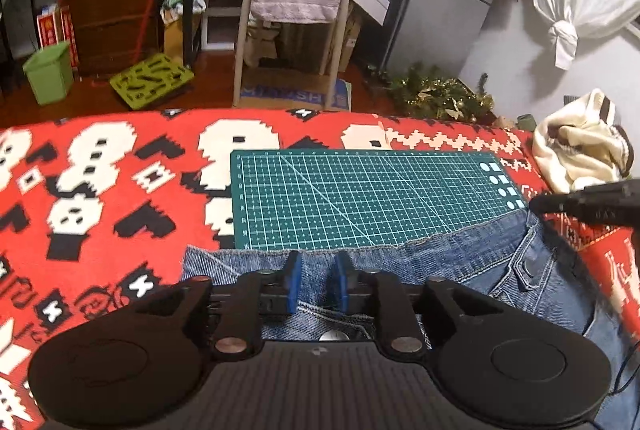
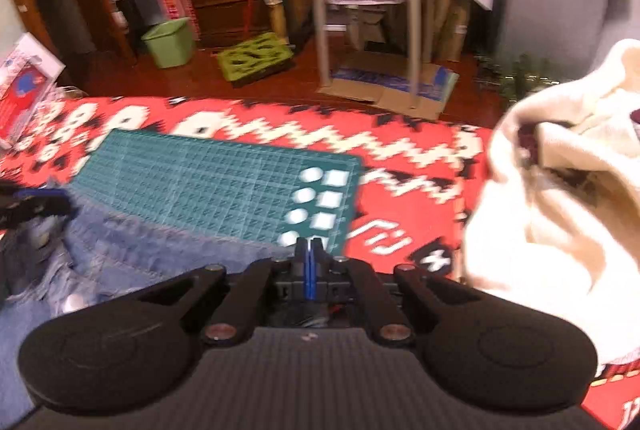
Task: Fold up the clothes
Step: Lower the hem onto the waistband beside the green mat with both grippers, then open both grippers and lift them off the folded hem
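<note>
Left wrist view: my left claw hangs released over the jeans; right claw clenched, seemingly empty. Next, I'd pinch the waistband.

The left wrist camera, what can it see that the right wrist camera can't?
Only the left wrist view shows the knotted white curtain, the jeans' buttons and the left gripper open over the denim. Only the right wrist view shows a red and white box at the left edge and the right gripper shut. Both show the jeans, green cutting mat, red patterned blanket and cream garment.
</note>
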